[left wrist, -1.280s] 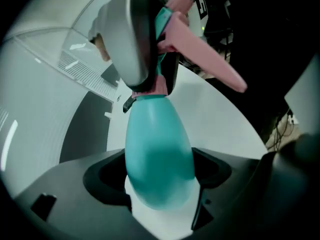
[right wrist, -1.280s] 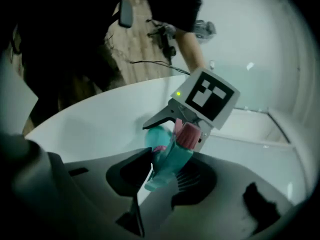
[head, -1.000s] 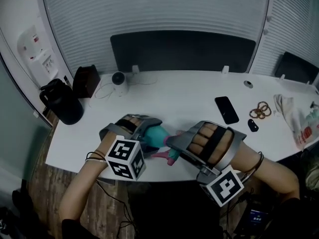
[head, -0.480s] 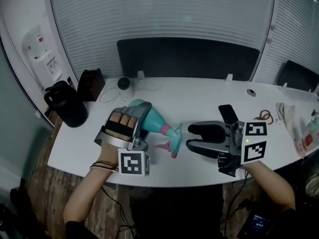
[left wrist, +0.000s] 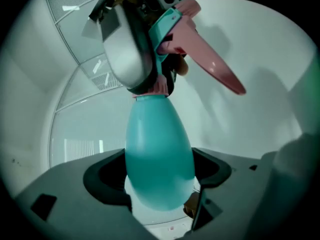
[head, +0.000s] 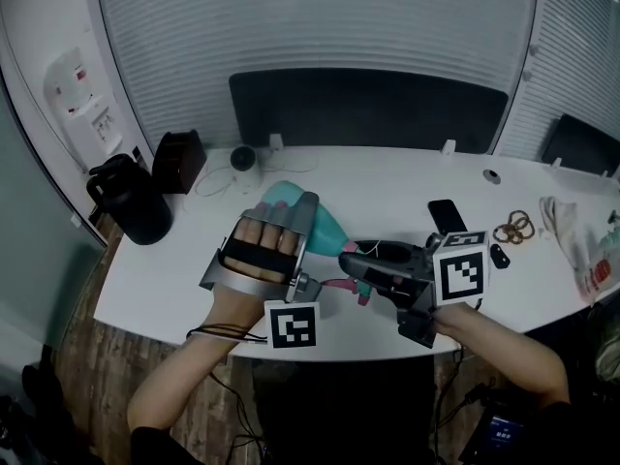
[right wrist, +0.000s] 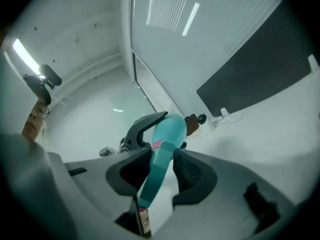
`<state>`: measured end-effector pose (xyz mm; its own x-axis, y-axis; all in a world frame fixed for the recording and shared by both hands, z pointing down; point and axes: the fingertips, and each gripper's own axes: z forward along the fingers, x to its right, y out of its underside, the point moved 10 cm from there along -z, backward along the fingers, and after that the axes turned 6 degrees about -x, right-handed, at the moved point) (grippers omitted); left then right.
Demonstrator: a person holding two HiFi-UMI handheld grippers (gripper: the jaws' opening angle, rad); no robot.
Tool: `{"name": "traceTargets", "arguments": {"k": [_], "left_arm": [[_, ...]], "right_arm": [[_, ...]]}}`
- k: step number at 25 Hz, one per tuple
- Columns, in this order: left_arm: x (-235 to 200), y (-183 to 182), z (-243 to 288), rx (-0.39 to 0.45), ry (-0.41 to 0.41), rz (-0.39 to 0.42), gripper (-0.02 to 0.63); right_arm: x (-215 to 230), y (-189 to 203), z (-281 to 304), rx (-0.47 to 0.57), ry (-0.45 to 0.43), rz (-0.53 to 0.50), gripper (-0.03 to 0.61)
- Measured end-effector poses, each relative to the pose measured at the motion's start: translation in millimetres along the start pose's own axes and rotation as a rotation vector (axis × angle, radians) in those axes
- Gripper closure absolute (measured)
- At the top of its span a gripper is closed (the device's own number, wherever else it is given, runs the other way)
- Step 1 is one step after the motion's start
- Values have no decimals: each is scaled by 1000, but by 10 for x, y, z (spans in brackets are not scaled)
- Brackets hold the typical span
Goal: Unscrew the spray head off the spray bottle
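With our left gripper point(left wrist: 159, 181) clamping the spray bottle point(left wrist: 157, 149) and our right gripper point(right wrist: 160, 170) pinching the spray head point(right wrist: 154, 183), we judge an unscrewing twist comes next.

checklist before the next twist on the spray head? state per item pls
1. Body grip: left tongs shut on bottle: ok.
2. Head grip: right tongs shut on spray head: ok.
3. Head seated on the neck at the pink collar, not yet off: ok.
4. Clearance: pink trigger sticks out free of both tongs: ok.
5. How far the thread is loosened: cannot tell.
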<state>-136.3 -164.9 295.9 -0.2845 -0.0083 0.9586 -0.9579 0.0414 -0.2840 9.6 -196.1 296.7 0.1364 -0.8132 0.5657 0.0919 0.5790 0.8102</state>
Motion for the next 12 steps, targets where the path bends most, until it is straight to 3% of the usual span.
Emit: {"name": "traceTargets", "arguments": {"k": [2, 4, 6, 10, 12], "left_arm": [[31, -2, 16, -2, 37, -5, 224], [69, -1, 27, 5, 84, -18, 224], [114, -2, 35, 41, 176, -63, 224], [202, 18, 44, 240, 566, -335, 224], [191, 31, 29, 326, 693, -419, 224]], "right_arm": [[18, -7, 13, -32, 58, -75, 443], [-15, -33, 29, -116, 145, -255, 445], [-133, -57, 68, -241, 277, -559, 446], [-513, 2, 219, -500, 515, -1247, 446], [-690, 87, 275, -606, 601, -1545, 446]]}}
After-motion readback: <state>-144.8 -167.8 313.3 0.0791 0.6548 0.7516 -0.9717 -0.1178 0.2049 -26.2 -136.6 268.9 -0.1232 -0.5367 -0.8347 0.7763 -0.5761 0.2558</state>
